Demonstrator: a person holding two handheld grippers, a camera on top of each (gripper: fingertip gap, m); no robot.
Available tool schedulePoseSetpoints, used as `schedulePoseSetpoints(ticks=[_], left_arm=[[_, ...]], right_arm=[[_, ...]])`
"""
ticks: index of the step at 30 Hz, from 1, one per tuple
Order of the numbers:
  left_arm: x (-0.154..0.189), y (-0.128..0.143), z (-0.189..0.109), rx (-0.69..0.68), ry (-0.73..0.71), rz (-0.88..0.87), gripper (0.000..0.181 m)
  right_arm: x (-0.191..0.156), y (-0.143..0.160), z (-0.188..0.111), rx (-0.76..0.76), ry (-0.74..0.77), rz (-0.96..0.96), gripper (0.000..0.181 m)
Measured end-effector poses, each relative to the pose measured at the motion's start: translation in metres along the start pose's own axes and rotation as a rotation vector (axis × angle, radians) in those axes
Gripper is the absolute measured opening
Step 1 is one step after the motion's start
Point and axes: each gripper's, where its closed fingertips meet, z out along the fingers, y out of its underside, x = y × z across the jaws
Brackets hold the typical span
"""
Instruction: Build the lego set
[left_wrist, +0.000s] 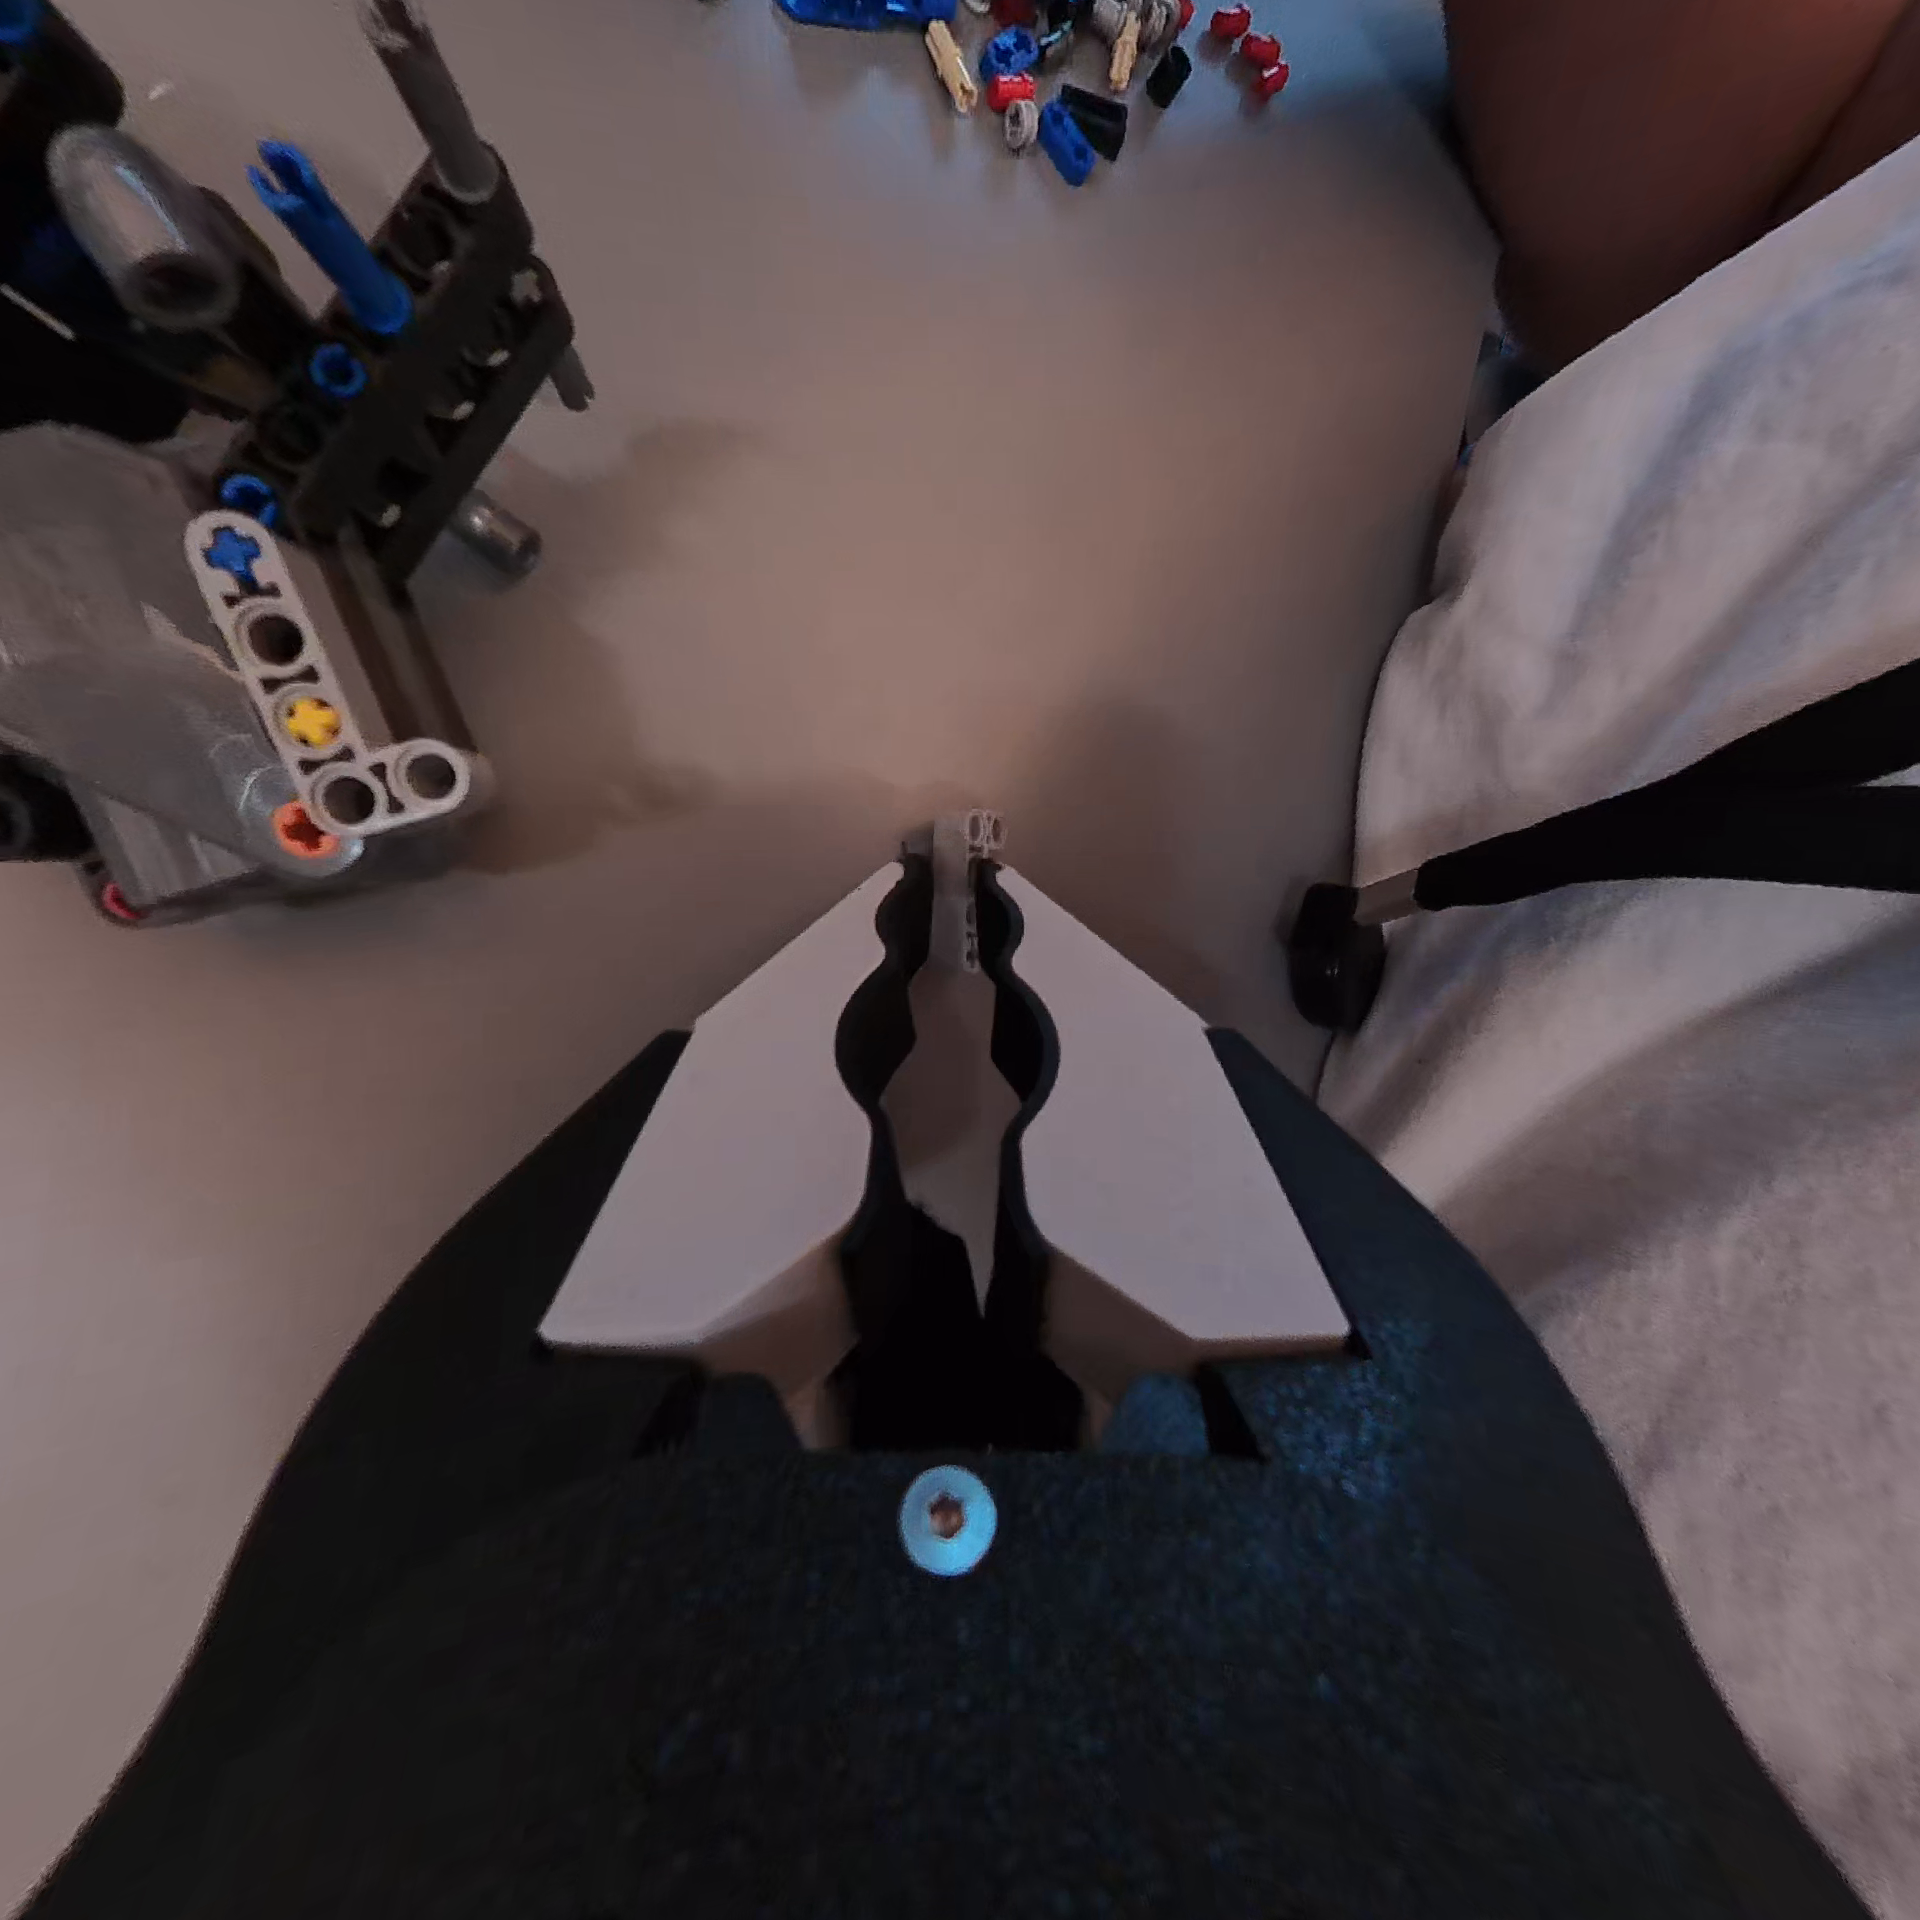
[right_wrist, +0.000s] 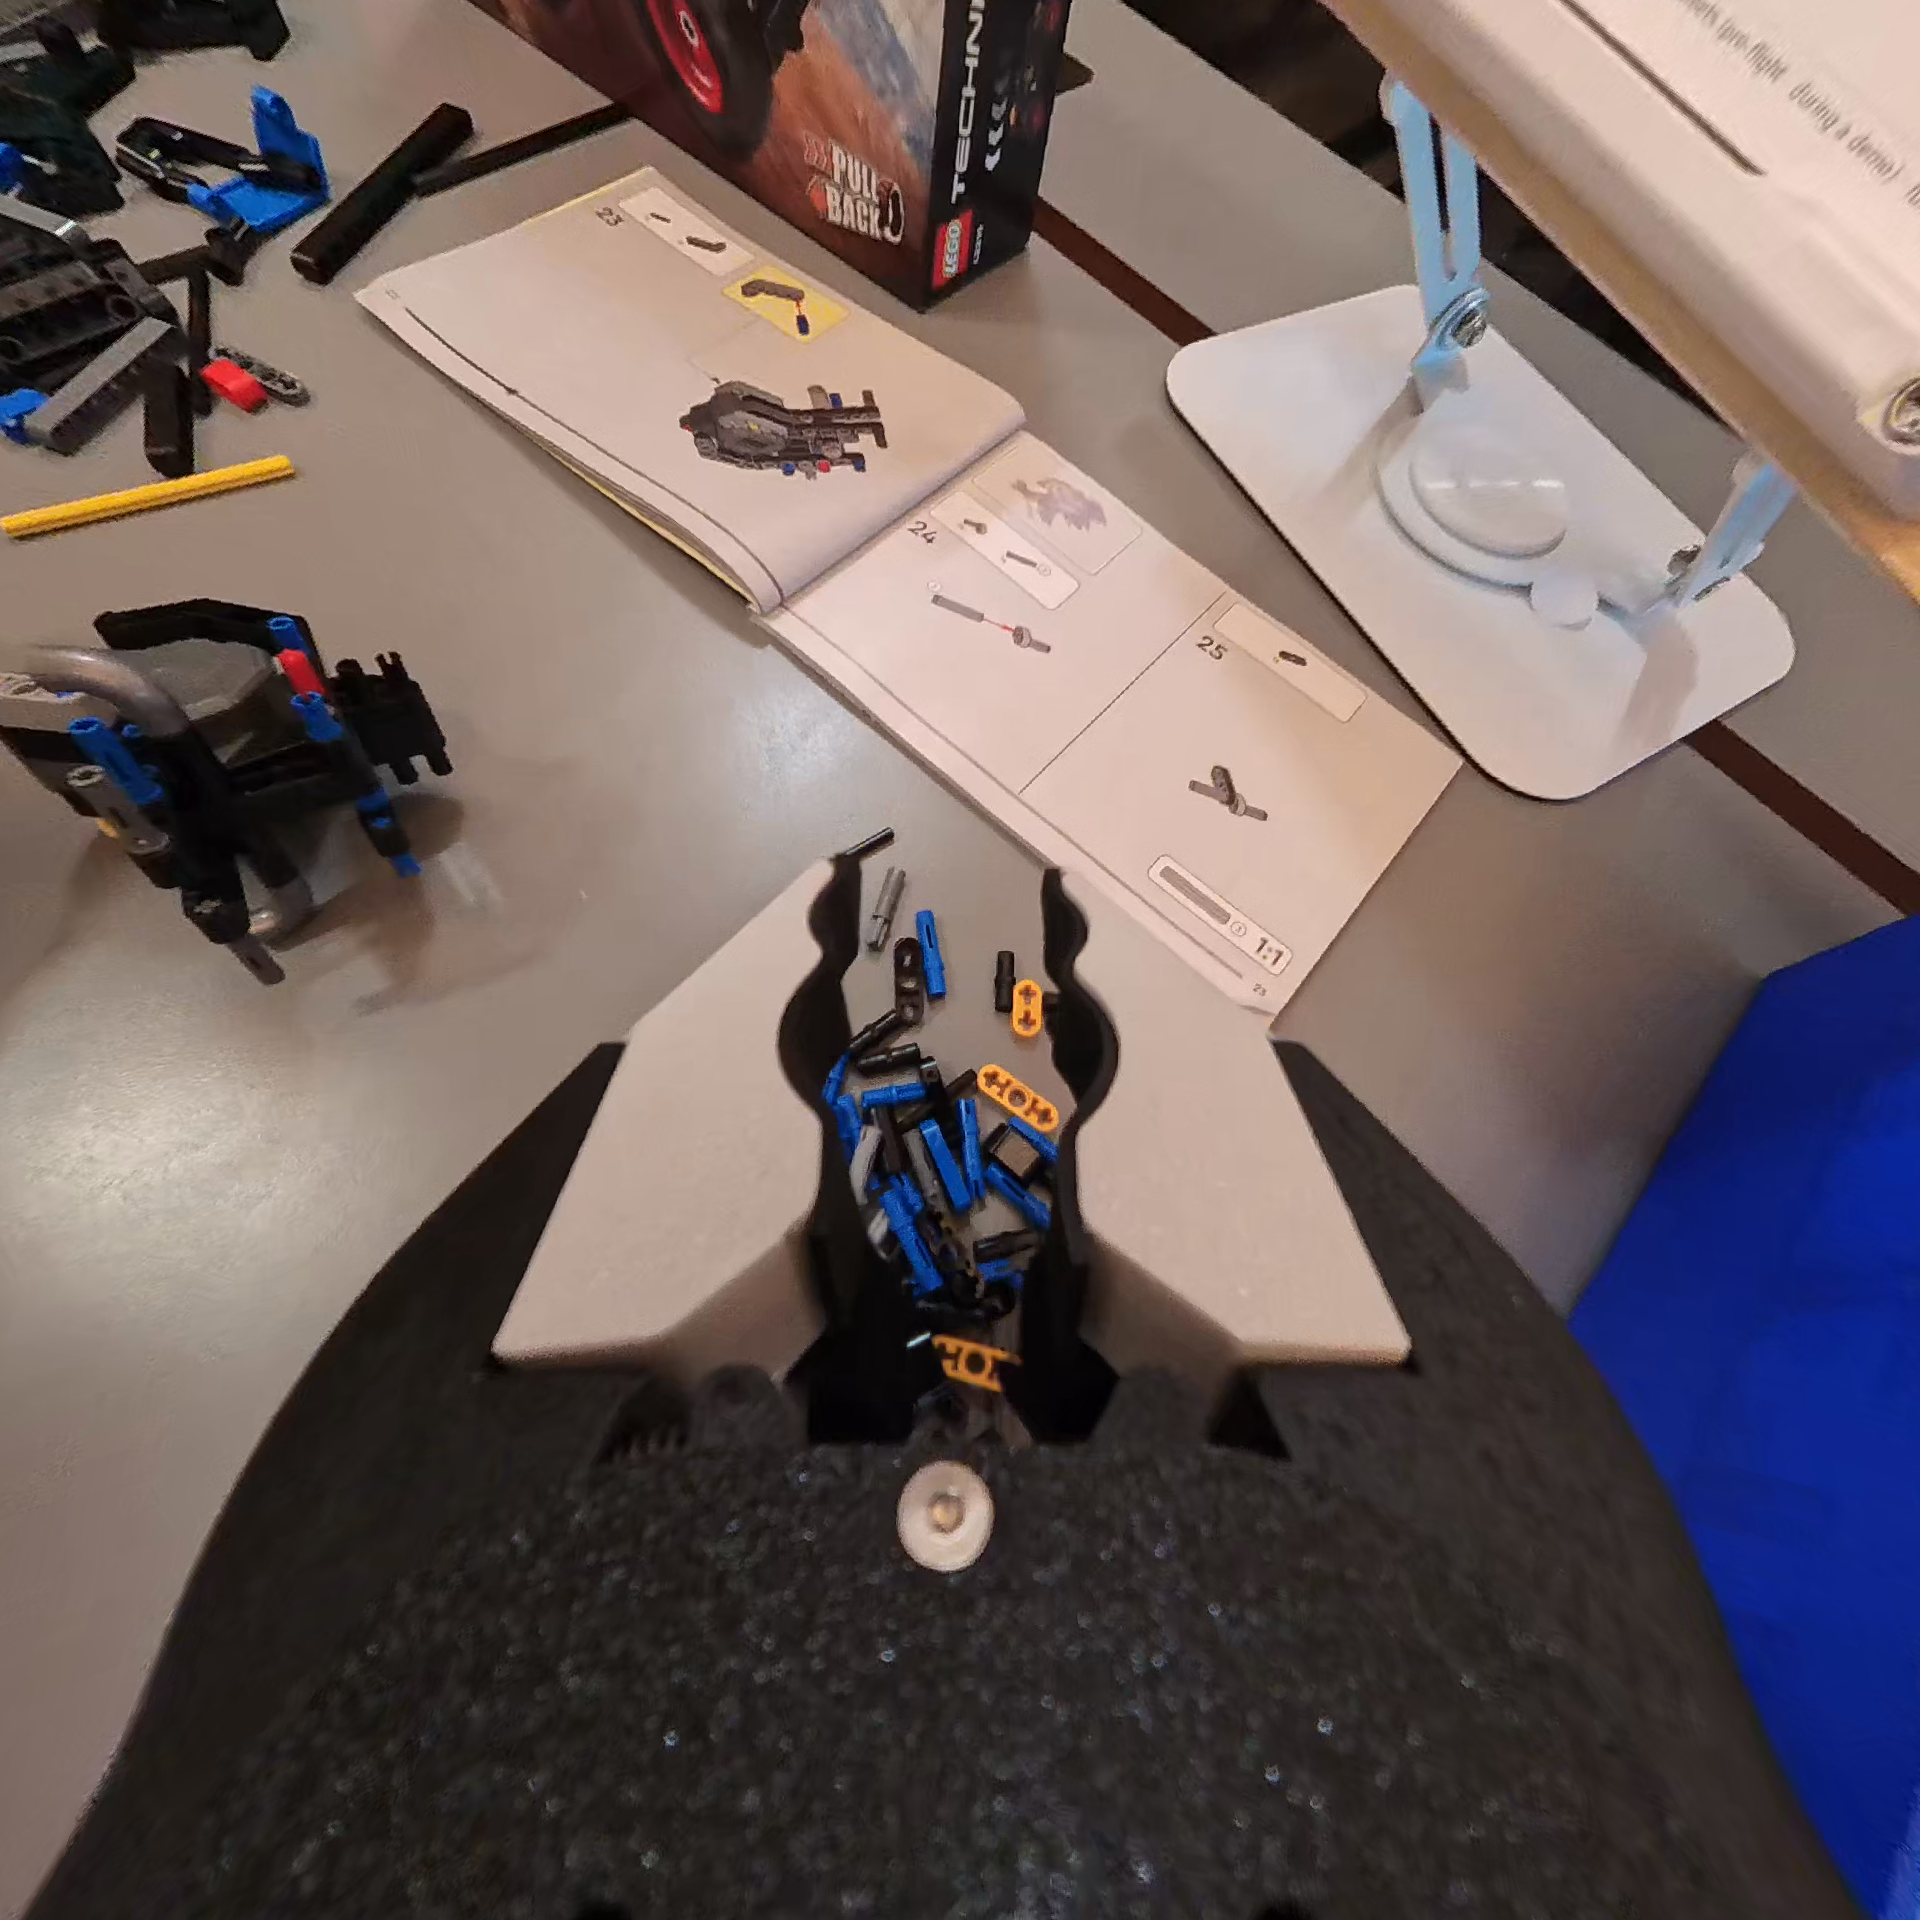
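My left gripper (left_wrist: 951, 883) is shut on a small light grey lego piece (left_wrist: 966, 894) and holds it edge-on over the table. The half-built model (left_wrist: 301, 582), black and grey with blue pins and a white L-shaped beam, stands at the upper left of the left wrist view. It also shows at the left of the right wrist view (right_wrist: 239, 769). My right gripper (right_wrist: 951, 894) is open and empty above a heap of small blue, black and orange pins (right_wrist: 945, 1153) lying on the table between its fingers.
An open instruction booklet (right_wrist: 883, 499) lies ahead of the right gripper, with the set's box (right_wrist: 894, 125) behind it and a white stand base (right_wrist: 1455, 499) to the right. Loose parts (left_wrist: 1081, 83) lie far ahead on the left wrist view. A person's light clothing (left_wrist: 1662, 935) fills its right side.
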Motion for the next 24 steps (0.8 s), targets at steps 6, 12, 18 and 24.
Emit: schedulePoseSetpoints(ticks=[6,12,18,24], left_arm=[[-0.004,-0.001,0.003,0.010,-0.028,0.061,0.015],[-0.009,-0.032,-0.032,0.281,-0.118,0.140,0.020],[-0.017,-0.064,-0.090,0.628,-0.193,0.133,0.020],[-0.028,-0.065,-0.093,0.665,-0.215,0.123,0.020]], right_arm=[[-0.006,0.003,-0.014,-0.015,-0.052,-0.028,0.028],[-0.027,0.045,-0.019,-0.062,-0.104,-0.019,0.022],[-0.026,0.062,-0.031,-0.075,-0.105,0.030,0.023],[-0.020,0.051,-0.013,-0.105,-0.101,0.019,0.016]])
